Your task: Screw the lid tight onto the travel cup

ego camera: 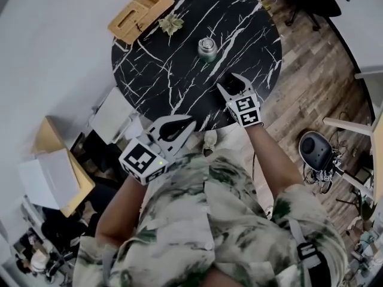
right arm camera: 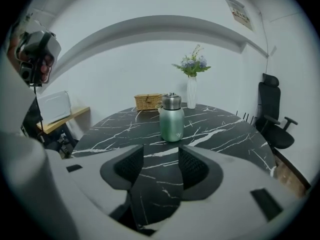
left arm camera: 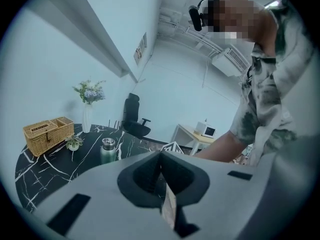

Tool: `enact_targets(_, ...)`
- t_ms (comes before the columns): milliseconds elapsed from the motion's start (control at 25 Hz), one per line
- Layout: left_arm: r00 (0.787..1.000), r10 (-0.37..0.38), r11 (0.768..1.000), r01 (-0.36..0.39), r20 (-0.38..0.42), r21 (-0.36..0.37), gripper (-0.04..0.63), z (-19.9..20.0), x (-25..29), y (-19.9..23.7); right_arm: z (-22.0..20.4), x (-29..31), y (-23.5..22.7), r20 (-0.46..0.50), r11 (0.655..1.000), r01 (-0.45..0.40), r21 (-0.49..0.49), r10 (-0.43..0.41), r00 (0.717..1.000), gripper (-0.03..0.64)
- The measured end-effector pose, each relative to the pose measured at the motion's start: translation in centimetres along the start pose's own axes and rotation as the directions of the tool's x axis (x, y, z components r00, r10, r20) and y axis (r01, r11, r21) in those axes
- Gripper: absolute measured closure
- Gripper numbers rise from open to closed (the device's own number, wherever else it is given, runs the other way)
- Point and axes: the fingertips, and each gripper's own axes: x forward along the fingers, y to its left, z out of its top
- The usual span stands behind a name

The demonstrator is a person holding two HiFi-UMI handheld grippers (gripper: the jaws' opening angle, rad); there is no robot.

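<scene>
The travel cup (ego camera: 207, 48) stands upright near the middle of the round black marble table (ego camera: 179, 70), its lid (ego camera: 207, 43) on top. In the head view, the right gripper (ego camera: 230, 82) hangs at the cup's 5 o'clock over the tabletop, its jaws spread with nothing between them. The left gripper (ego camera: 191, 123) is at 6 o'clock off the table's edge, its jaws pressed together and empty. A wicker basket (ego camera: 140, 14) sits at 10 o'clock, with a small plant (ego camera: 172, 24) beside it. The wood floor (ego camera: 311, 88) lies at 3 o'clock.

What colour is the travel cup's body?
The travel cup is pale metallic green, its lid silver; right gripper view shows it best.
</scene>
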Motion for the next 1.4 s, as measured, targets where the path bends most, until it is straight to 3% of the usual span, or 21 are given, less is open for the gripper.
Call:
enact_targets(120,1.0,0.021,1.0,-0.021,-0.001,-0.005,0.572,-0.6,-0.5,-0.9,-0.5,-2.3,1.3,-0.018,0.999,-0.034,-0.001,0.034,0.999,0.402)
enact_targets(280,0.999,0.046,0.999,-0.046,-0.011,0.011,0.572,-1.4,-1.5,-2.3,-0.9,-5.8,3.6,-0.03,0.998,-0.068,-0.004,0.067,0.997,0.502)
enact_targets(560,0.997,0.077,0.997,-0.076,-0.018,0.016,0.572,-3.2,-5.4,-4.0,0.0,-11.9,8.7,-0.032,0.995,-0.094,0.01,0.095,0.995,0.571)
enact_targets(1080,0.987,0.154,0.985,-0.15,0.037,-0.089,0.572,-7.8,-19.1,-8.3,2.1,-23.2,22.3,-0.007,0.993,-0.118,0.014,0.118,0.993,0.595)
enact_targets(1400,0.985,0.161,0.982,-0.154,0.056,-0.111,0.572,-10.9,-24.1,-11.0,2.8,-26.9,28.6,0.013,0.989,-0.148,-0.017,0.149,0.989,0.597)
